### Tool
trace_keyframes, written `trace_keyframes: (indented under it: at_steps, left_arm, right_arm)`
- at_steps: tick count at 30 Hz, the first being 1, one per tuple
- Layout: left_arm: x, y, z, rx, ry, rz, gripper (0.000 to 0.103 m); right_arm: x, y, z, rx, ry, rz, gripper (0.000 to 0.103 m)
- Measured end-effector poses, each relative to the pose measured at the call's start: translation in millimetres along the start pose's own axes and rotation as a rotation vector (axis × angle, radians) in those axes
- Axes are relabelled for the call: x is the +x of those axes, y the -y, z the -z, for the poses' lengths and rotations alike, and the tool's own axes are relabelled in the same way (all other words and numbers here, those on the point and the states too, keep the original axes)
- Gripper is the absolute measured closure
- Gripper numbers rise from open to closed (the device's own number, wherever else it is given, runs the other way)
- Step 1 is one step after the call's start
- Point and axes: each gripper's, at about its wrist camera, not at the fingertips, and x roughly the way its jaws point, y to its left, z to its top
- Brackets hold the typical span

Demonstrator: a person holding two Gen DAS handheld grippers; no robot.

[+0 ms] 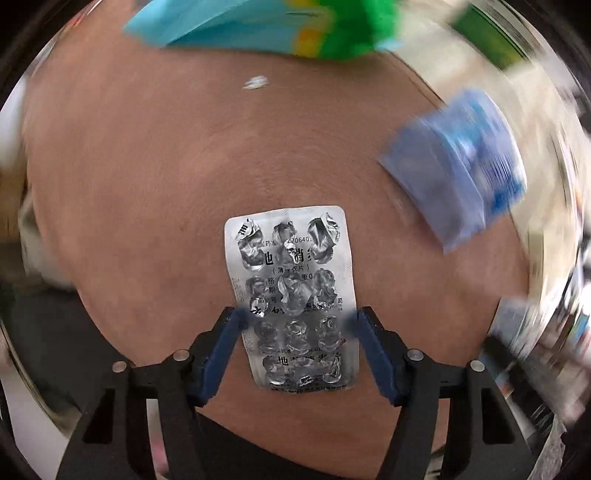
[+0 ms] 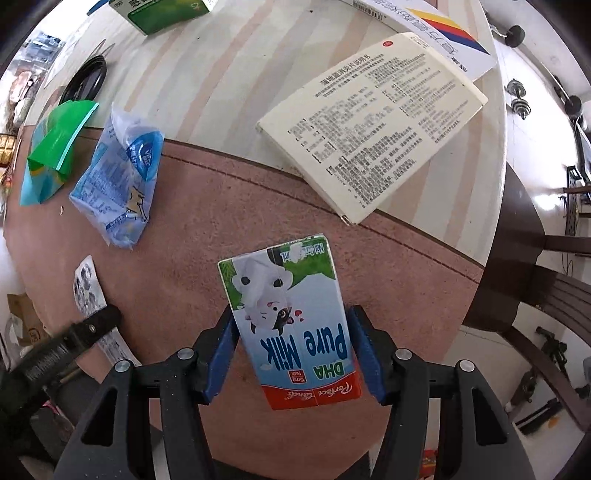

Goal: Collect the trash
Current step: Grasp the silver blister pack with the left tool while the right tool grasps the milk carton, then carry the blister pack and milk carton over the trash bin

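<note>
In the left wrist view my left gripper (image 1: 297, 317) is shut on an empty silver pill blister pack (image 1: 291, 273), its blue fingers pressing both long edges above the brown mat (image 1: 147, 184). In the right wrist view my right gripper (image 2: 291, 325) is shut on a DHA Pure Milk carton (image 2: 291, 314), held above the mat. The blister pack (image 2: 86, 284) and the left gripper's black body (image 2: 66, 339) show at the left of that view. A crumpled blue milk pouch (image 2: 118, 184) and a green and blue wrapper (image 2: 55, 151) lie on the mat; the pouch (image 1: 458, 173) is blurred in the left view.
A folded medicine leaflet (image 2: 373, 129) lies across the mat's far edge on the striped table (image 2: 221, 74). A green box (image 2: 162, 14) and a white box (image 2: 436, 26) sit at the back. A small white scrap (image 1: 255, 83) lies on the mat. A dark chair (image 2: 535, 295) stands at right.
</note>
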Motion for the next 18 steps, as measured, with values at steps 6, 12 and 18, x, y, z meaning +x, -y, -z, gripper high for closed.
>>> trace_keyframes:
  at_steps: [6,12,18]
  left_arm:
    - [2,15,-8,0.103,0.011,-0.025,0.039]
    - [0,33,3,0.103,0.037,-0.021,0.040]
    - [-38,19,24,0.100,0.089,-0.008,0.040]
  right_arm:
    - [14,-25,-4,-0.088,0.000,0.079,0.045]
    - [17,-41,0,-0.140,0.024,0.119,0.047]
    - [6,-55,17,-0.232,0.061,0.140,0.051]
